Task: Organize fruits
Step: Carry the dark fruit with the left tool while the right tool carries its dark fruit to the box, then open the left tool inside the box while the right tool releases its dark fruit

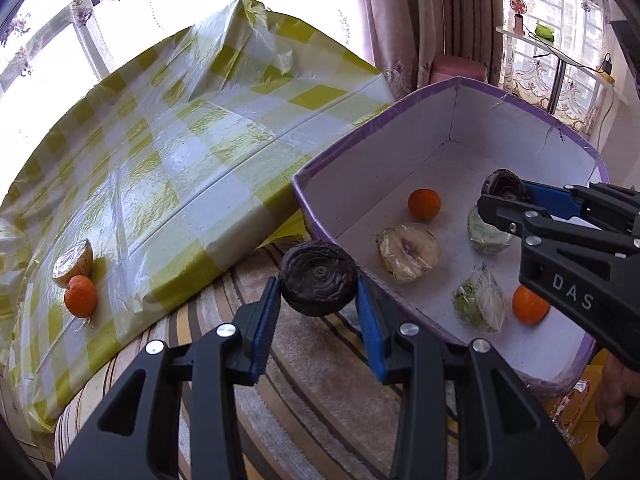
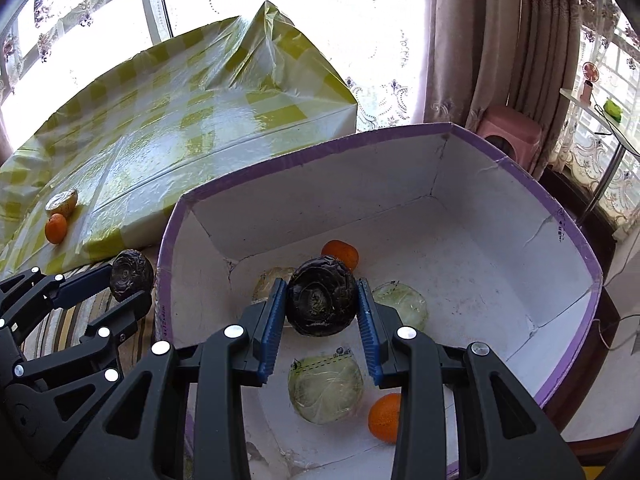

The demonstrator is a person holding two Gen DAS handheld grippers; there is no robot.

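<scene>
Both are clamping dark fruits: the right hand-held gripper (image 2: pixel 322 316), hovering over the box (image 2: pixel 400 136), should lower before releasing, the left hand-held gripper (image 1: pixel 318 308) following.

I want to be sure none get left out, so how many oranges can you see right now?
3. One orange lies at the far end of the box, one orange at its near end, and one orange remains on the checked table. Others could be hidden.

Orange (image 1: pixel 80 296), wrapped fruit (image 1: pixel 73 267) on checkered table (image 1: pixel 192 168)
</scene>
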